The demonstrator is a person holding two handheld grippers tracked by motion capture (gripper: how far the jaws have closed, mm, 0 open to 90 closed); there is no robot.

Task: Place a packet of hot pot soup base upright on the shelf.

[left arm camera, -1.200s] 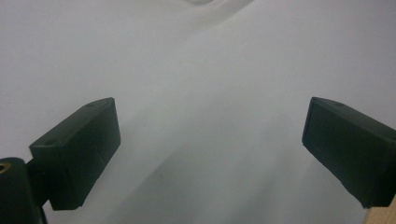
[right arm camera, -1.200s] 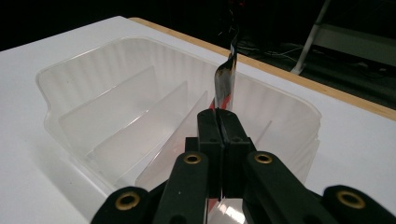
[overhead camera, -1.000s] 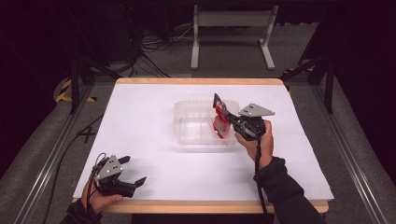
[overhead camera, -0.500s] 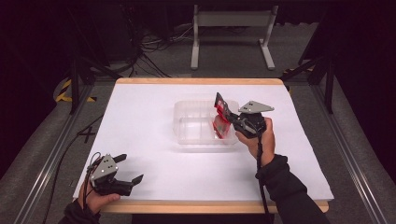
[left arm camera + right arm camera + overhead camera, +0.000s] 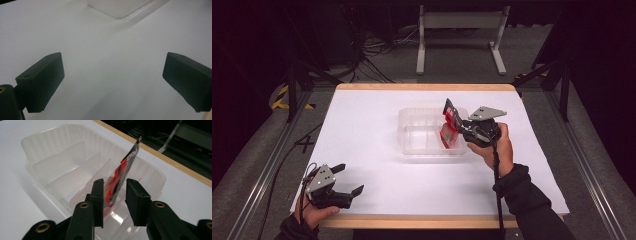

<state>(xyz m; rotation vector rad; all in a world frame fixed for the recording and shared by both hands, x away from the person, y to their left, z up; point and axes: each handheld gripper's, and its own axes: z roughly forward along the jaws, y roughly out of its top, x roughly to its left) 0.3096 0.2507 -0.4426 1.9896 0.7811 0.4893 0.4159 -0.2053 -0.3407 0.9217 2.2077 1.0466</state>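
A clear plastic tray (image 5: 424, 152) with divider walls sits at the middle of the white table. A red and silver packet (image 5: 447, 135) stands on edge in its right end, tilted. My right gripper (image 5: 451, 116) hangs over that end of the tray. In the right gripper view the packet (image 5: 125, 165) rises between the jaws of this gripper (image 5: 115, 182), which stand apart on either side of it with a gap, so it is open. My left gripper (image 5: 352, 178) rests at the near left corner, open and with nothing in it (image 5: 112, 80).
The table's wooden front edge (image 5: 422, 221) runs just below the left gripper. The tray's corner (image 5: 117, 7) lies far ahead in the left gripper view. Beyond the table are a dark floor with cables (image 5: 377, 55) and a metal stand (image 5: 459, 30).
The left gripper has drifted slightly left along the front edge. The right gripper has hardly moved, and the packet sits a little lower in the tray.
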